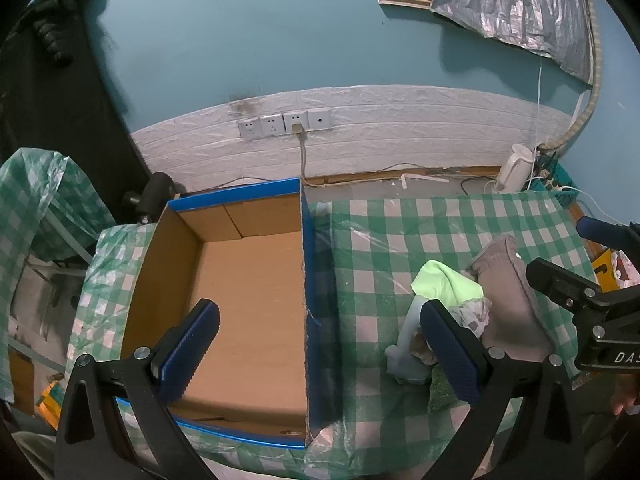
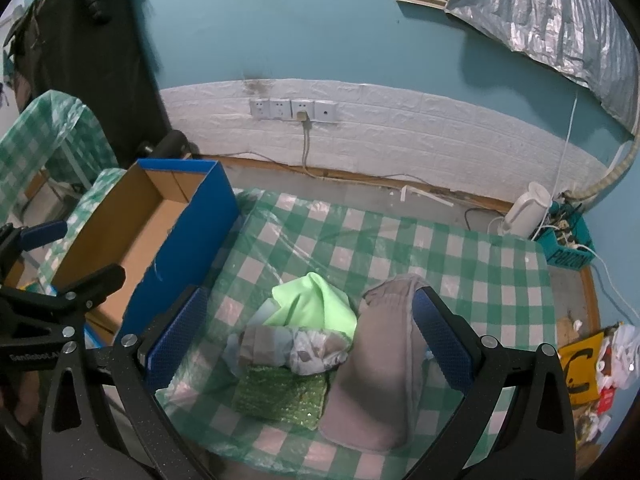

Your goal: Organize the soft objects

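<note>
Your left tongs [image 1: 320, 354] stand wide open and empty, straddling the near right wall of the open brown cardboard box with blue outer walls [image 1: 316, 280]; one pad hangs over the bare box floor, the other over the pile. Your right tongs [image 2: 308, 334] are likewise spread wide and grip nothing, bracketing the heap from above.

The soft items sit bunched together on the worktop covered in green-and-white checked plastic sheeting [image 2: 440, 248], just beside the box on its right. None is in the box yet; its floor shows bare, so I judge the task barely begun.

Items noted in the heap:
- a bright lime-green cloth [image 2: 312, 306], crumpled on top;
- a grey fabric pouch-like piece with a stitched edge [image 2: 380, 364], the largest, touching your right-hand pad;
- a patterned pale cloth [image 2: 312, 350], wedged in the middle;
- a green glittery scrubbing pad [image 2: 280, 394], lying flat at the near edge;
- a pale blue-grey item [image 1: 404, 356], partly hidden; I cannot tell what it is.

Handling judgement: all look light and limp, so they will sag and drape. The lime-green cloth is free on top; pinch a raised fold at its crest. Expect neighbours to drag along where they overlap. The scrubbing pad looks firmer; take it by an edge.
</note>
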Motion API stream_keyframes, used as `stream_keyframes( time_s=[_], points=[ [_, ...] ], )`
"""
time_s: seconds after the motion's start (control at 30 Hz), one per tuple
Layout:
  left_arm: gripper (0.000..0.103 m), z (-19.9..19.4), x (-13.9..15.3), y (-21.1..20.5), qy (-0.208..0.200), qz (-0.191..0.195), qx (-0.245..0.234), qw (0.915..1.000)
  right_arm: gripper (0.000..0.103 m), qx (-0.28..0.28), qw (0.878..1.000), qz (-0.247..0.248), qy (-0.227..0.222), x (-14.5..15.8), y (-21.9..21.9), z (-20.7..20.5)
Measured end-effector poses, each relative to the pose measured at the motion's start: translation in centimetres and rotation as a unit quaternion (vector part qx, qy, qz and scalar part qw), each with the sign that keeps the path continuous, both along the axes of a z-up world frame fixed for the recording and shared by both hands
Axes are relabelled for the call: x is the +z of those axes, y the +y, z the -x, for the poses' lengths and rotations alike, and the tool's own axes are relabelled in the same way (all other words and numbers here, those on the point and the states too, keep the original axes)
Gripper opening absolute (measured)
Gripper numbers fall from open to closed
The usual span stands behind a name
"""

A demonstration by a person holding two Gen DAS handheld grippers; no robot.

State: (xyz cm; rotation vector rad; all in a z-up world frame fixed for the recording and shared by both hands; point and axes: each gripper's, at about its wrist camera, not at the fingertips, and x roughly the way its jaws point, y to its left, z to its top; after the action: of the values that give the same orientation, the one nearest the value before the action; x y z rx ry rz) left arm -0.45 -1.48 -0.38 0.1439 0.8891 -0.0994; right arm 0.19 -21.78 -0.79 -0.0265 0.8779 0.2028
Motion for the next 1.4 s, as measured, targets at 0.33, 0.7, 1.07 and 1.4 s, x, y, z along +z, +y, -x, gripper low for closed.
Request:
stream_keyframes(
  time_s=[0.33,0.7,1.07,1.4],
  points=[
    [0.101,0.13,-0.09,-0.2,0.0,0.001,0.0,1.0,0.101,0.001,1.0,-0.002,0.0,-0.16,0.11,0.11],
    [0.101,0.19,-0.13,-0.41,0.0,0.003,-0.002,1.0,0.101,0.001,1.0,-0.001,0.001,-0.15,0.2,0.0],
    [0.101,0.38,-0.21,-0.64,0.004,0.006,-0.006,1.0,0.101,0.001,1.0,-0.001,0.002,-0.35,0.28,0.15],
    [0.101,0.37,-0.23,-0.71,0.004,0.006,-0.006,1.0,0.101,0.001,1.0,-0.001,0.004,-0.28,0.21,0.08]
  ],
)
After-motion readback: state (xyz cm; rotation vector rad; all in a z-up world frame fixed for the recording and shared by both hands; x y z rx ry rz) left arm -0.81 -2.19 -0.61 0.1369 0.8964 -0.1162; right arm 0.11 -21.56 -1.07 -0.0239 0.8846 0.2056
